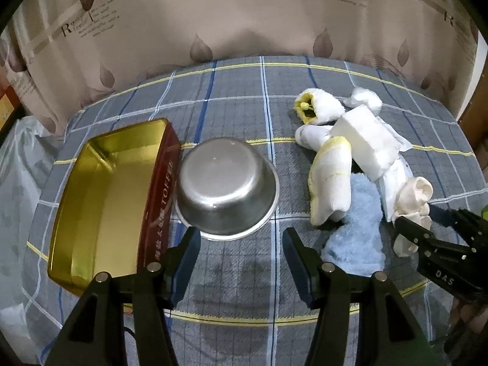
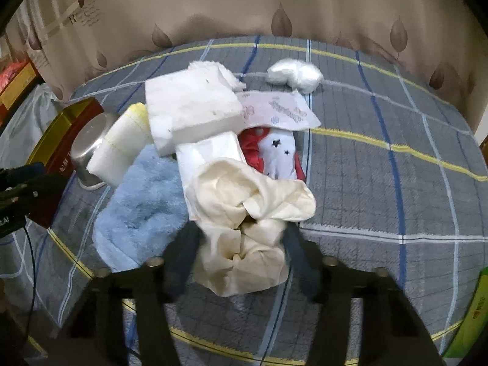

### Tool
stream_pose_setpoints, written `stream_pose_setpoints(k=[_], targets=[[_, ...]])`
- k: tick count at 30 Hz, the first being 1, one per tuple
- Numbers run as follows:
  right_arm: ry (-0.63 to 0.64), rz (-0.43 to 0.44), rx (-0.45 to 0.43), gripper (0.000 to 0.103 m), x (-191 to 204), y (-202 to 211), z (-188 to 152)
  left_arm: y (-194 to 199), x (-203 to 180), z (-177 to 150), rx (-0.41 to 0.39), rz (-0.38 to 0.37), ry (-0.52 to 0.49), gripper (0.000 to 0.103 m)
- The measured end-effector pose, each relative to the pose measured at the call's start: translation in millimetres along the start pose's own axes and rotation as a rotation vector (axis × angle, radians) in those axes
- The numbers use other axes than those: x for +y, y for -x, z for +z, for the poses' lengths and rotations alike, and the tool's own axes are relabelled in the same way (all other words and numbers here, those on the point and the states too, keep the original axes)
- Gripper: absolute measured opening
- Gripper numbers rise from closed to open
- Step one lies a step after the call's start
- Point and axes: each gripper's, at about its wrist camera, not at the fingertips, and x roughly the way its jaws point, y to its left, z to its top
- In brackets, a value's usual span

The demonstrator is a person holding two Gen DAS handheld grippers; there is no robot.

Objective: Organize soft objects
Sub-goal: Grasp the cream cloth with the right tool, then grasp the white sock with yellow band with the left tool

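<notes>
The table (image 1: 231,277) under a checked cover carries a gold tin box (image 1: 103,201) near its left edge, a steel bowl (image 1: 227,187) upside down just beside it, and a pile of soft things toward the right edge. In the pile a blue towel (image 2: 143,207) lies beside a cream cloth (image 2: 253,210). The right hand-held gripper (image 2: 241,244) has its jaws closed on the cream cloth, while the left hand-held gripper (image 1: 241,259) hangs wide open and empty near the bowl.

We look steeply down from each wrist, left over the steel bowl (image 1: 227,187); right close above the cream cloth (image 2: 250,210); both share the blue towel (image 1: 355,228).
</notes>
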Motion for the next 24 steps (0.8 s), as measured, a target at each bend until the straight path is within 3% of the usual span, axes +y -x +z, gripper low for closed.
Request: stream_pose_setpoints(k=[1,5,14,24], targets=[[-0.007,0.005,0.004,0.033,-1,0,-1,0,0,1,0.002,-0.004,-0.002,0.057],[-0.029,0.038,0.007,0.018,-8,1,-8,-3,-3,7,0.013,-0.018,-0.006,0.057],[-0.077,0.034,-0.062,0.015,-21,21,-16,0,-13,20,0.012,-0.076,-0.030,0.057],[-0.109,0.050,-0.053,0.015,-32,16,-22,-9,-36,47,0.084,-0.203,-0.082,0.057]])
